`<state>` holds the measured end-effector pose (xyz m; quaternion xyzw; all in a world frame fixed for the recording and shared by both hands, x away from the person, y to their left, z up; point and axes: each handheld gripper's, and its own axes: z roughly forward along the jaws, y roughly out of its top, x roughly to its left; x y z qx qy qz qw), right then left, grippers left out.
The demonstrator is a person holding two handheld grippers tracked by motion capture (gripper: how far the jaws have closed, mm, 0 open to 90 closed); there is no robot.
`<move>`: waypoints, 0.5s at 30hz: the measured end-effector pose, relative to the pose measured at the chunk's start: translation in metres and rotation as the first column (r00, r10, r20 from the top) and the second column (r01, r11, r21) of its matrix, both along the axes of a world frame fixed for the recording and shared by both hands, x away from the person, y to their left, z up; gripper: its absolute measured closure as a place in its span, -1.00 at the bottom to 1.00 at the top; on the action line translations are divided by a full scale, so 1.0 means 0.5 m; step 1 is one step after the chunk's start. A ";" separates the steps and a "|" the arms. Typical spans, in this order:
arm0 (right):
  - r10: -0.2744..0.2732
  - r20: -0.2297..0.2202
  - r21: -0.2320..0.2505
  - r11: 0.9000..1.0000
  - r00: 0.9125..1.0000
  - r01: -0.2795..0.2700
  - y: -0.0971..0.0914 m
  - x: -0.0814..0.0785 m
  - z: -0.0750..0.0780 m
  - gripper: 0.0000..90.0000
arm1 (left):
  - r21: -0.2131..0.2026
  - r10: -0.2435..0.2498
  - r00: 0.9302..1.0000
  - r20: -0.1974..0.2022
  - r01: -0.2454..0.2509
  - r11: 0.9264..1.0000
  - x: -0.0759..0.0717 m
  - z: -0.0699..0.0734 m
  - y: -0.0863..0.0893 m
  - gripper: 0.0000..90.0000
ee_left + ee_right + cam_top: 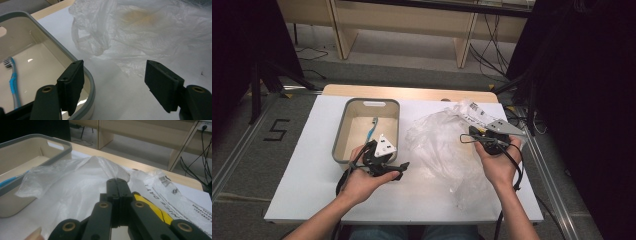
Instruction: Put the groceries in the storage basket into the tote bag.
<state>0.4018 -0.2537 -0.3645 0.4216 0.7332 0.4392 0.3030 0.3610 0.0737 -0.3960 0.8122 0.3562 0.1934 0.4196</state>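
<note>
A beige bin with a grey rim [339,132] stands on the white table, and a blue toothbrush [373,127] lies inside it. A crumpled clear plastic bag [437,145] lies to its right. My left gripper [398,168] hovers at the bin's near right corner, open; in its own view the left gripper [113,82] has nothing between its jaws, with the bin rim [62,50] under the left jaw, the toothbrush [13,82] at left and the bag [140,32] ahead. My right gripper [117,181] is shut, its tips against the bag [67,185]. I cannot tell whether film is pinched.
A printed label [172,195] and something yellow [152,207] show through the bag beside the right jaws. The wooden table edge [412,92] runs behind the white sheet. Cables and bench legs [462,50] stand on the floor beyond.
</note>
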 end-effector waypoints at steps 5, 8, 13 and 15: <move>0.002 -0.001 -0.002 1.000 1.000 -0.002 0.004 0.002 0.000 1.00 | -0.004 0.017 1.000 -0.007 -0.017 1.000 0.012 0.010 0.017 -0.30; 0.005 0.000 -0.003 1.000 1.000 -0.005 0.007 0.003 0.000 1.00 | -0.006 0.027 1.000 -0.013 -0.027 1.000 0.023 0.014 0.028 -0.29; 0.007 -0.005 -0.006 1.000 1.000 -0.007 0.009 0.003 -0.002 1.00 | -0.001 0.064 0.998 -0.026 -0.064 0.998 0.049 0.018 0.049 -0.30; 0.006 -0.005 -0.007 1.000 1.000 -0.006 0.008 0.003 -0.002 1.00 | 0.009 0.069 0.997 -0.044 -0.069 0.998 0.061 0.020 0.057 -0.30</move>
